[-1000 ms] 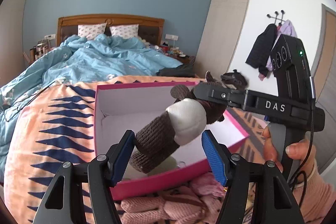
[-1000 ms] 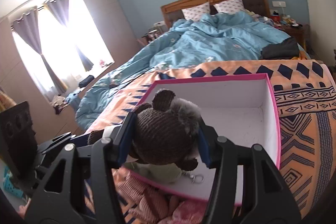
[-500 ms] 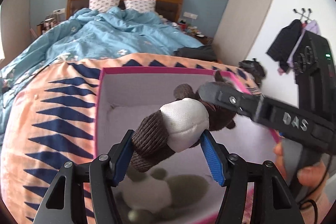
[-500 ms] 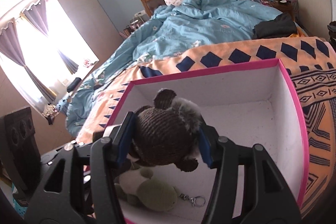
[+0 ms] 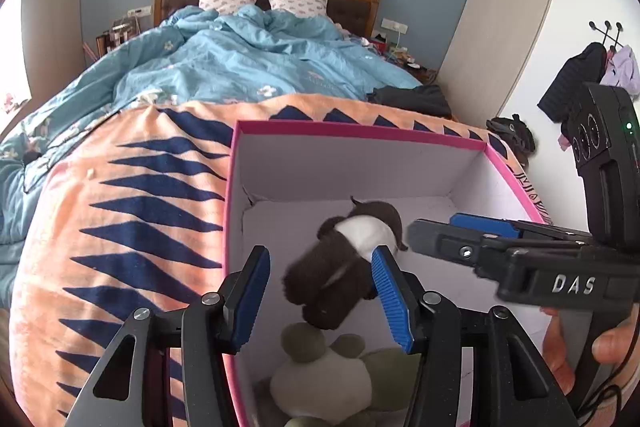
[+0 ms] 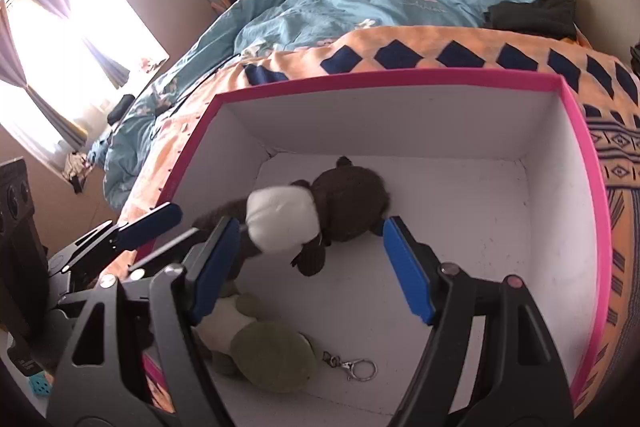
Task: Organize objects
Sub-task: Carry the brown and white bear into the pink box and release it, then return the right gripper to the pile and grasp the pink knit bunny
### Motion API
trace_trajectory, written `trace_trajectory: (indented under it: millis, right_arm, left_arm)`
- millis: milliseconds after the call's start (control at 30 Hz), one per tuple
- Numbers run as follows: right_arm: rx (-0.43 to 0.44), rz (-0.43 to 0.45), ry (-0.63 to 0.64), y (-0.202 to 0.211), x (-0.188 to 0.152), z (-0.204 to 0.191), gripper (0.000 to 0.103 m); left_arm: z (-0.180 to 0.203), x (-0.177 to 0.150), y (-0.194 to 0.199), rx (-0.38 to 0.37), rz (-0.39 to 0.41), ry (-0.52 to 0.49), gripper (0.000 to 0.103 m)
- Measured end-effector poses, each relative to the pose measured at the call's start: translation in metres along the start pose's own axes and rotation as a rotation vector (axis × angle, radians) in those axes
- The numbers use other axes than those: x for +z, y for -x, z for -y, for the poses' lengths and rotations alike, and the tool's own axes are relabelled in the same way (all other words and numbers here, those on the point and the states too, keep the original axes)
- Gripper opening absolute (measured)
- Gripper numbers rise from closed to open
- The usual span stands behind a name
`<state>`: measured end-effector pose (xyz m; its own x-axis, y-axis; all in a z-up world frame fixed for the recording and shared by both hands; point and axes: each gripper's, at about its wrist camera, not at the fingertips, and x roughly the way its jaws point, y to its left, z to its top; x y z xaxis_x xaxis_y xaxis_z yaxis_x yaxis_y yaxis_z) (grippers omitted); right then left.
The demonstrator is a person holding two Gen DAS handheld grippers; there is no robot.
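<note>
A brown plush bear point(image 6: 340, 203) in a white shirt lies on the floor of the pink-rimmed white box point(image 6: 576, 163). My right gripper point(image 6: 310, 227) hangs just above it. Its jaws are opening, and neither pad presses on the bear. In the left wrist view the bear point(image 5: 344, 267) looks blurred between the fingers of my left gripper point(image 5: 320, 259). Those jaws are closing, with a gap at the left pad. The right gripper point(image 5: 436, 227) reaches in from the right, held by a hand point(image 5: 560, 355).
A green and white plush turtle point(image 6: 260, 351) with a metal keyring point(image 6: 352, 367) lies in the near corner of the box. The box sits on an orange and navy blanket point(image 5: 132, 211). Behind it lies a rumpled blue duvet point(image 5: 248, 67).
Both grippers have dropped lower over the box. The right jaws have spread off the bear's head. The bear has slipped down onto the box floor.
</note>
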<state>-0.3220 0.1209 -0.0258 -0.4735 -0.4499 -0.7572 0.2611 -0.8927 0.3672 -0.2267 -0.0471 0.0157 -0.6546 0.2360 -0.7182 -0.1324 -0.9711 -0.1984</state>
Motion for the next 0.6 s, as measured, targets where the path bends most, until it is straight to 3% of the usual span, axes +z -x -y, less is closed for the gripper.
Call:
trace_trajectory:
  millis: [67, 433, 600]
  right_arm:
    - [0.012, 0.008, -0.007, 0.006, -0.002, 0.004, 0.076]
    - [0.078, -0.007, 0.026, 0.02, -0.02, 0.001, 0.076]
    - [0.134, 0.027, 0.051, 0.037, -0.034, -0.003, 0.076]
  left_arm:
    - [-0.002, -0.001, 0.006, 0.004, 0.016, 0.006, 0.066]
    - [0.005, -0.008, 0.019, 0.025, 0.051, -0.036, 0.075]
    - [0.003, -0.021, 0.04, -0.029, 0.11, -0.034, 0.084]
